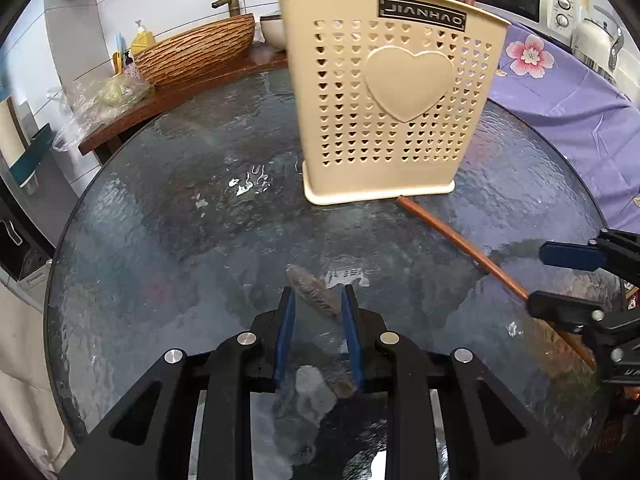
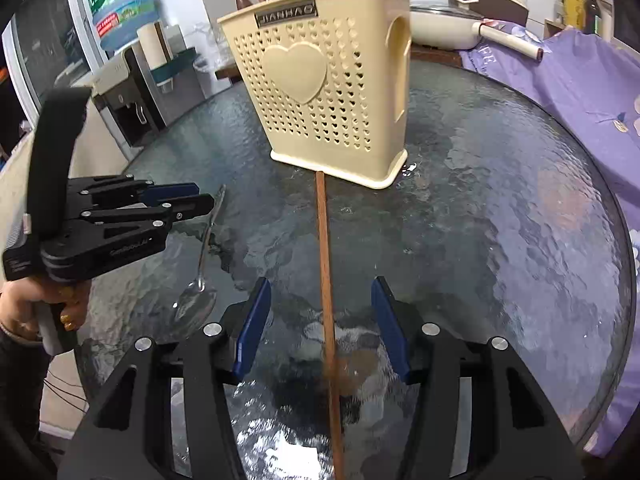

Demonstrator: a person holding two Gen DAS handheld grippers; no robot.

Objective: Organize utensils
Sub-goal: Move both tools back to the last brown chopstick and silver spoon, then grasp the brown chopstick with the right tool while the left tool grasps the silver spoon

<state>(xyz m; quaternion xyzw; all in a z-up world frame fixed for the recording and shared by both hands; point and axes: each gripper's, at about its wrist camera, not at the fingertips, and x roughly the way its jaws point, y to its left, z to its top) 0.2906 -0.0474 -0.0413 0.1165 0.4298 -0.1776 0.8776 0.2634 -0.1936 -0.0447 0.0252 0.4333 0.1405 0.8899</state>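
A cream utensil caddy (image 1: 392,92) with heart holes stands on the round glass table (image 1: 160,208); it also shows in the right wrist view (image 2: 328,92), with wooden handles sticking out of its top. A metal spoon (image 2: 202,256) lies flat on the glass. My left gripper (image 1: 318,296) straddles the spoon's handle (image 1: 314,290), jaws narrowly apart, and shows in the right wrist view (image 2: 200,196). A wooden chopstick (image 2: 326,280) lies on the table, pointing at the caddy. My right gripper (image 2: 320,300) is open, one finger on each side of the chopstick (image 1: 460,240).
A wicker bowl (image 1: 196,52) and a plastic bag sit on a wooden shelf at the back left. A purple flowered cloth (image 1: 568,88) covers the surface at right. A water dispenser (image 2: 132,80) stands beyond the table's left edge.
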